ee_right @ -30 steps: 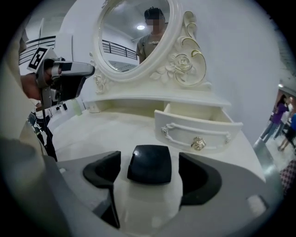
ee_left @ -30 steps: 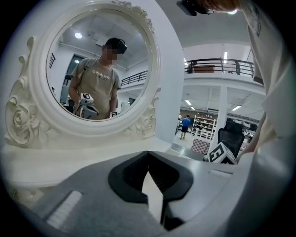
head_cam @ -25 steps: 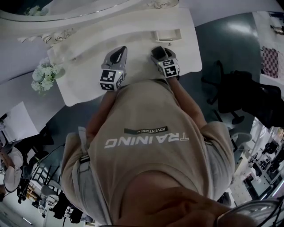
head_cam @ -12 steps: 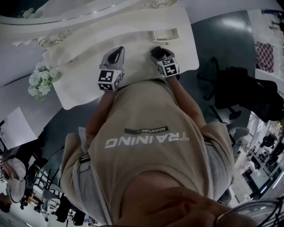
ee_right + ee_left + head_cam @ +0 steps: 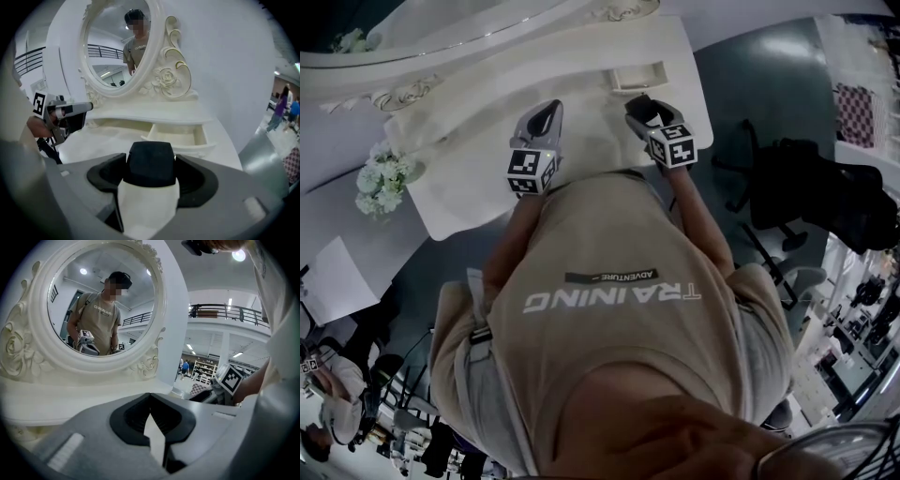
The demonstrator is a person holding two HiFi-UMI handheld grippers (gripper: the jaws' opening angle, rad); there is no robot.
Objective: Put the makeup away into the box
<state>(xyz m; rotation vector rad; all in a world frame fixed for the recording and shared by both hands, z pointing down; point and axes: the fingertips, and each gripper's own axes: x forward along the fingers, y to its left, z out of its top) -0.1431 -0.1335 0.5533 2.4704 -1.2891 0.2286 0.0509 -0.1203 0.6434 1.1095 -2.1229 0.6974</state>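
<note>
— Clamping down as we speak: my right gripper [image 5: 151, 174] has its jaws spread wide and pressed on a white bottle [image 5: 147, 204], pads on either side just below its black cap [image 5: 151, 159]. Those jaws have just been closing in, with the bottle between them.

— And the other one?

— My left gripper [image 5: 153, 427] has its jaws brought together with nothing in them. It points toward the round mirror [image 5: 101, 301], up at 11 o'clock from its tips.

— Where's the box?

— The box [image 5: 180, 144] is open, cream-coloured, dead ahead at 12 o'clock of the bottle, just past the cap in the right gripper view. It sits at the back of the white table [image 5: 478, 178], under the mirror's frame. The bottle is short of it, in my grip and not in the box.

— What's changed from a second back?

— In the head view my right gripper has come up: its marker cube [image 5: 673, 145] looks bigger and sits a shade further toward 3 o'clock. The left gripper hasn't budged and is still at 9 o'clock of the right one, over the table.
</note>
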